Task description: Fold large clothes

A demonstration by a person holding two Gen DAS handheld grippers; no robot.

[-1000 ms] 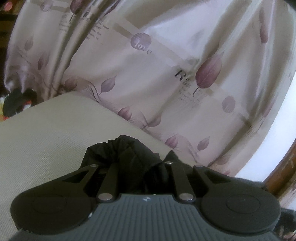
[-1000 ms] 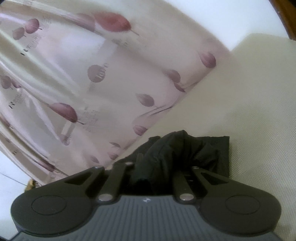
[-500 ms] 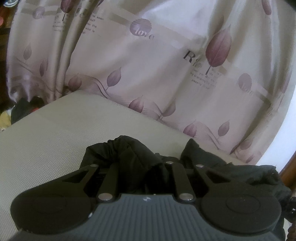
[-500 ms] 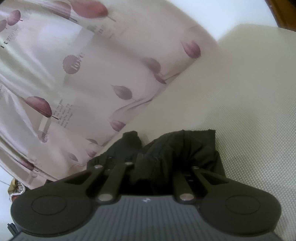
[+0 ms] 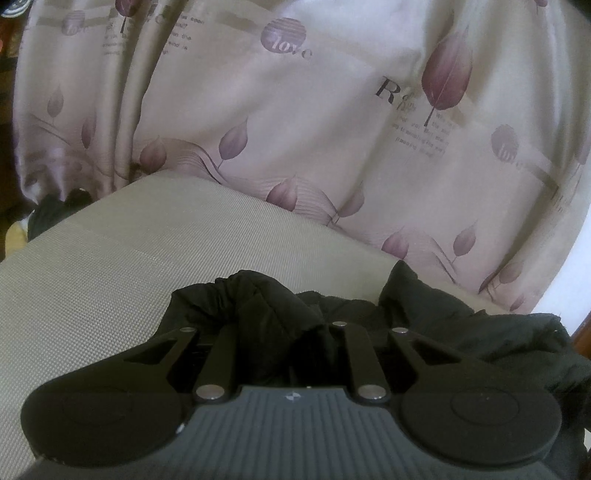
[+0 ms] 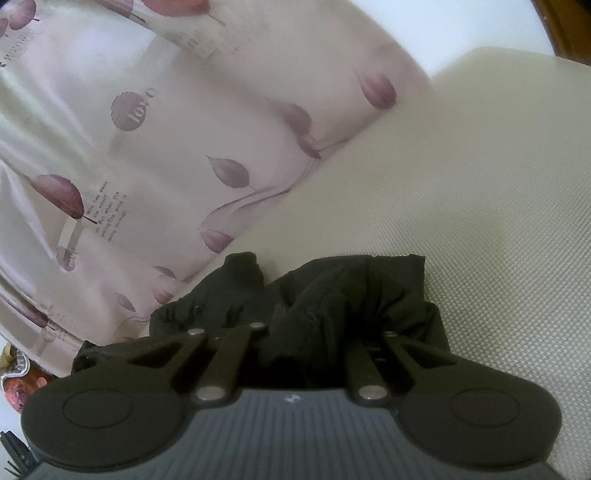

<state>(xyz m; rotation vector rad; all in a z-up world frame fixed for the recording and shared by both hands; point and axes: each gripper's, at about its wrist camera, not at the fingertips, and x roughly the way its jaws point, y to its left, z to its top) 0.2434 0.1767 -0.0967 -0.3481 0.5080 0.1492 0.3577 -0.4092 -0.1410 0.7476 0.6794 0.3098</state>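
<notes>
A black garment [image 5: 461,325] is bunched over both grippers, low over a beige woven surface [image 5: 110,273]. In the left wrist view my left gripper [image 5: 284,332] is shut on a gathered fold of the cloth, and its fingertips are buried in the fabric. The garment spreads off to the right there. In the right wrist view my right gripper [image 6: 317,328] is shut on another bunch of the same black garment [image 6: 351,291], fingertips hidden too. A flat corner of cloth sticks out to the right above the beige surface [image 6: 480,221].
A pale pink curtain [image 5: 295,129] printed with purple leaves hangs right behind the beige surface and fills the far side in both views [image 6: 129,166]. Dark clutter [image 5: 48,214] lies past the surface's left edge. A brown wooden edge [image 6: 569,29] shows at the top right.
Both grippers have come down toward the beige surface with the cloth still held. More of the black garment now shows beside each gripper, and the curtain has shifted in view.
</notes>
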